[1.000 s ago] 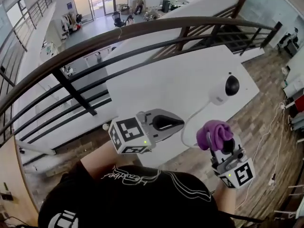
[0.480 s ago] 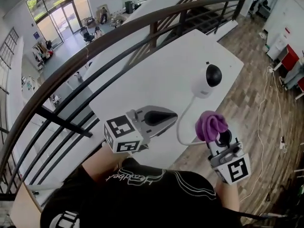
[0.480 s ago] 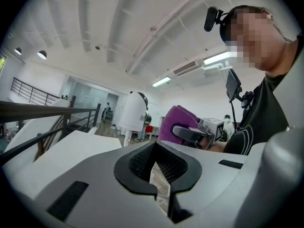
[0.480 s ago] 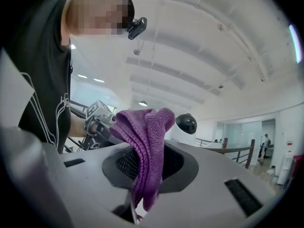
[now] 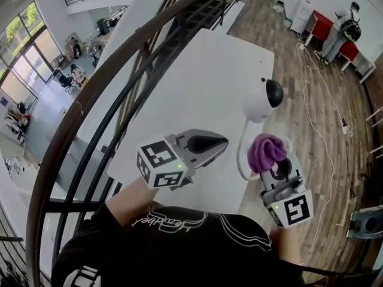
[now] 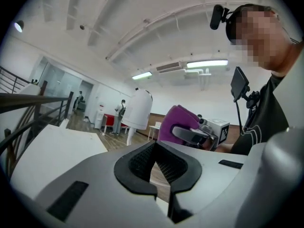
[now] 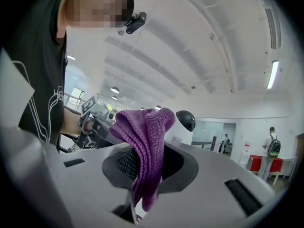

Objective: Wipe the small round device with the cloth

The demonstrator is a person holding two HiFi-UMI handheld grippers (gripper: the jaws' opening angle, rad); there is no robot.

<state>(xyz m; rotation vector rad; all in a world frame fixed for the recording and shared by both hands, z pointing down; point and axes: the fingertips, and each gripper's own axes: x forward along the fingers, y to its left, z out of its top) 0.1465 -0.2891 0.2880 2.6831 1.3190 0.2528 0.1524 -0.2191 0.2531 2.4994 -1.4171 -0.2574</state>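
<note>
The small round device point(image 5: 261, 100), white with a black face, stands on the white worktop point(image 5: 197, 82) near its right edge, with its white cable point(image 5: 241, 154) curving back toward me. Just short of it I hold the purple cloth point(image 5: 267, 151) bunched in my right tool point(image 5: 274, 166), its jaws clamped on the fabric, apart from the device. My left tool point(image 5: 218, 143) hovers over the worktop beside it, jaws closed together on nothing. A dark railing point(image 5: 114, 76) runs along the worktop's left.

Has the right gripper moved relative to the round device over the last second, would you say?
Yes. The right gripper, gripping the purple cloth, has come slightly nearer the round device.
</note>
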